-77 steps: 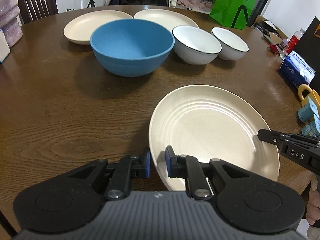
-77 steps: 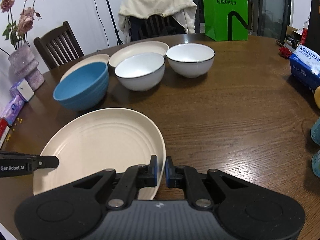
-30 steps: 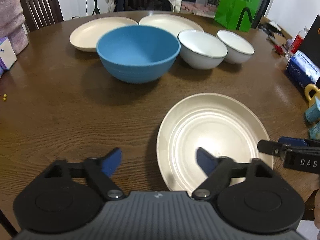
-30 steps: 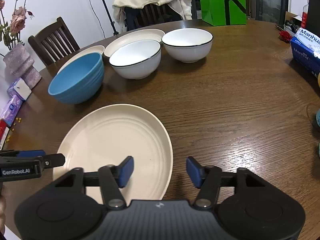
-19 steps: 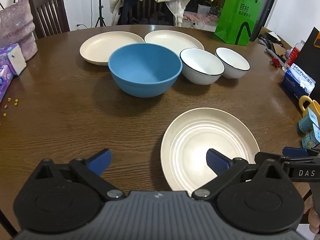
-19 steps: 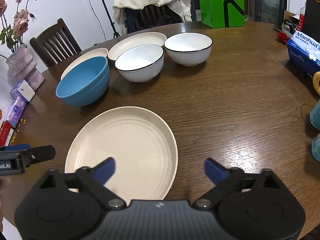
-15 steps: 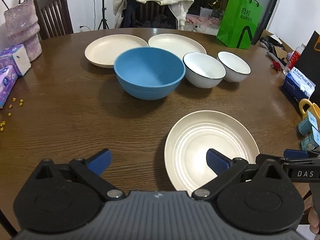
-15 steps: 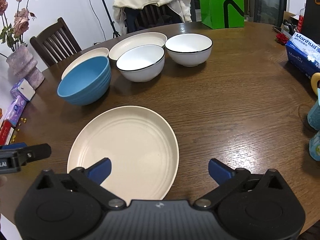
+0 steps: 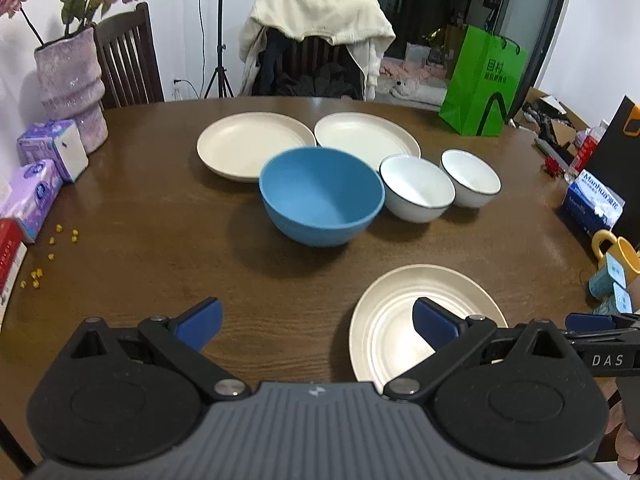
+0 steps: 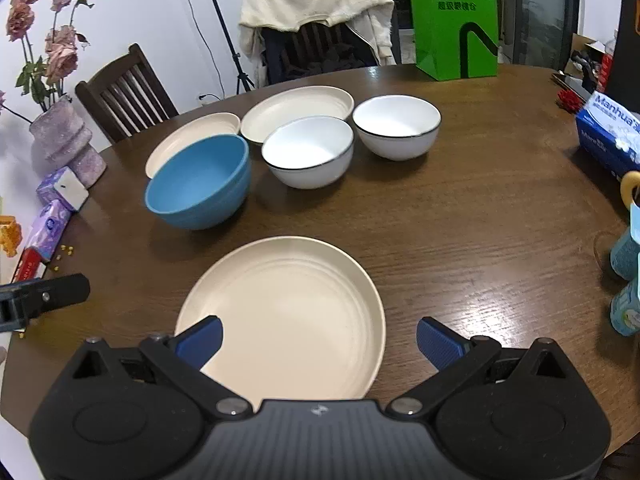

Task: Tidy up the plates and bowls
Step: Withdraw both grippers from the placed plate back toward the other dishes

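While both tongs, left tongs (image 9: 316, 322) and right tongs (image 10: 318, 342), hang wide, holding nothing, near plate (image 10: 288, 312) lies flat on table (image 10: 460, 220). Step: plate set down. Next: fetch far plate (image 9: 252, 144), stack it on near plate.

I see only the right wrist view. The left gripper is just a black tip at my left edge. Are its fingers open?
Observer: Yes. The left gripper has its blue fingers spread wide. They have just been opening, and nothing is between them.
Operator: And the yellow curve at my right edge?
Observer: It is the handle of a yellow mug. The mug stands on the brown wooden table, apart from the cream round plate.
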`<move>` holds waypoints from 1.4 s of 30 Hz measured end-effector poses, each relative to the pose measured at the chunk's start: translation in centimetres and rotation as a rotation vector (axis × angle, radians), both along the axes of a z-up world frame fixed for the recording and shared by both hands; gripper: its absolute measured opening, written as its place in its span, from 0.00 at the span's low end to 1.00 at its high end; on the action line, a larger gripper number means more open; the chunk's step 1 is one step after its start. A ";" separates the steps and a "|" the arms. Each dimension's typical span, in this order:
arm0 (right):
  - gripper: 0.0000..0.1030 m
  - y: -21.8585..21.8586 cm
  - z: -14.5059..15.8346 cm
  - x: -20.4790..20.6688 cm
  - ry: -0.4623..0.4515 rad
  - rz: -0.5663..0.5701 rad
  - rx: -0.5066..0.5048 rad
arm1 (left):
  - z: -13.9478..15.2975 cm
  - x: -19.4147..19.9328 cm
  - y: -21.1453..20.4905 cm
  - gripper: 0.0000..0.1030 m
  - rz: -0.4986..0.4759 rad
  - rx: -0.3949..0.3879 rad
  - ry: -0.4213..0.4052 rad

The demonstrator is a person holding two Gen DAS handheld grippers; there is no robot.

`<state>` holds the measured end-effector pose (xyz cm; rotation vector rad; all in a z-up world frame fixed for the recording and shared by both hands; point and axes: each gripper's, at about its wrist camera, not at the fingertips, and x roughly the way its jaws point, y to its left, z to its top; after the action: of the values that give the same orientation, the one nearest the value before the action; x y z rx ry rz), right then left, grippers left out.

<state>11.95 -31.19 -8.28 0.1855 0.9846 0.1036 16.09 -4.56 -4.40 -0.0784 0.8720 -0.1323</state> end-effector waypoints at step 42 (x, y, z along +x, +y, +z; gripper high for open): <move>1.00 9.3 4.6 9.3 -0.011 -0.027 0.024 | 6.3 10.0 10.9 1.00 -0.009 0.003 -0.035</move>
<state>21.24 -21.88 -3.69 0.2199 0.9703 0.0912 26.10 6.29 1.88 -0.0687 0.8381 -0.1407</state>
